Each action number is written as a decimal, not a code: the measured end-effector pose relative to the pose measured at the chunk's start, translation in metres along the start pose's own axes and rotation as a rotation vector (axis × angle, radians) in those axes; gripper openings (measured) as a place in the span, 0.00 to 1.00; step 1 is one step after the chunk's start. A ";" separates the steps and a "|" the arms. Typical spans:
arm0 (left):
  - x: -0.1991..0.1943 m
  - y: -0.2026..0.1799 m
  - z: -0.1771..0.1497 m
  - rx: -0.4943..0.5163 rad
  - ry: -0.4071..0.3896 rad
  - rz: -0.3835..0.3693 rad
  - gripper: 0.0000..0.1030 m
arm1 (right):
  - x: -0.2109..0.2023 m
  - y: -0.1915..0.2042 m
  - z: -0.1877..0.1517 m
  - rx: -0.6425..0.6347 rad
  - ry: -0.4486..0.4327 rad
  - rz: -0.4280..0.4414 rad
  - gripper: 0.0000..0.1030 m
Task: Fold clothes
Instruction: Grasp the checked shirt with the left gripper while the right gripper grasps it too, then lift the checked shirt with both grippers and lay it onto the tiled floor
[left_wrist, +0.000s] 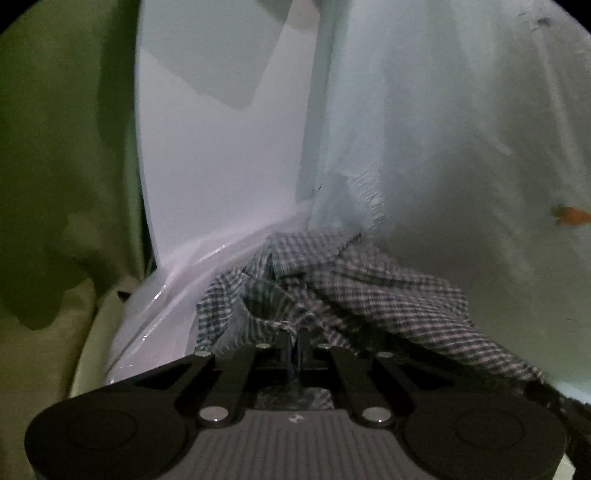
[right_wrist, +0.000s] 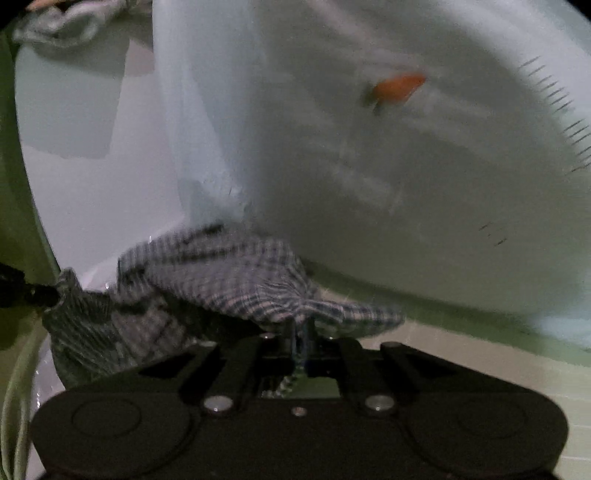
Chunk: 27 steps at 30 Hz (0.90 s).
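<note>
Cloth is pinched at its edge by both closed grippers: checked garment (left_wrist: 354, 280) in left gripper (left_wrist: 295, 338) and right gripper (right_wrist: 301, 330). It is judged light, limp and best held at corners.

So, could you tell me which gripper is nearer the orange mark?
Right. The orange mark lies just ahead of the right gripper, but far right of the left gripper.

Your checked garment (left_wrist: 343, 284) hangs crumpled, blue-and-white plaid, pinched at two edges and bunched against pale cloth.

Left gripper (left_wrist: 295, 338) and right gripper (right_wrist: 300, 328): jaws clamped.
</note>
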<state>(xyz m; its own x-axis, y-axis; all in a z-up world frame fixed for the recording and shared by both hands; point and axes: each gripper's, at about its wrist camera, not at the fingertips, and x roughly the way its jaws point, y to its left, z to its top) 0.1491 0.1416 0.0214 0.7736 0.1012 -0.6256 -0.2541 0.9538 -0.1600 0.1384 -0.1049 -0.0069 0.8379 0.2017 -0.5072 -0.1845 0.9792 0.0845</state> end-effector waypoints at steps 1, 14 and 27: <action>-0.013 -0.003 -0.003 -0.003 -0.008 -0.008 0.02 | -0.012 -0.003 0.001 0.006 -0.017 -0.004 0.03; -0.120 -0.064 -0.081 0.045 0.042 -0.111 0.02 | -0.141 -0.113 -0.025 0.093 -0.132 -0.192 0.02; -0.136 -0.148 -0.166 0.185 0.204 -0.230 0.28 | -0.244 -0.300 -0.076 0.214 -0.106 -0.589 0.04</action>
<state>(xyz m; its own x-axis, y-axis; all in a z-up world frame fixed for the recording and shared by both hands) -0.0150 -0.0606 0.0032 0.6617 -0.1633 -0.7318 0.0376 0.9820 -0.1851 -0.0496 -0.4495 0.0260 0.8161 -0.3814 -0.4342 0.4202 0.9074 -0.0073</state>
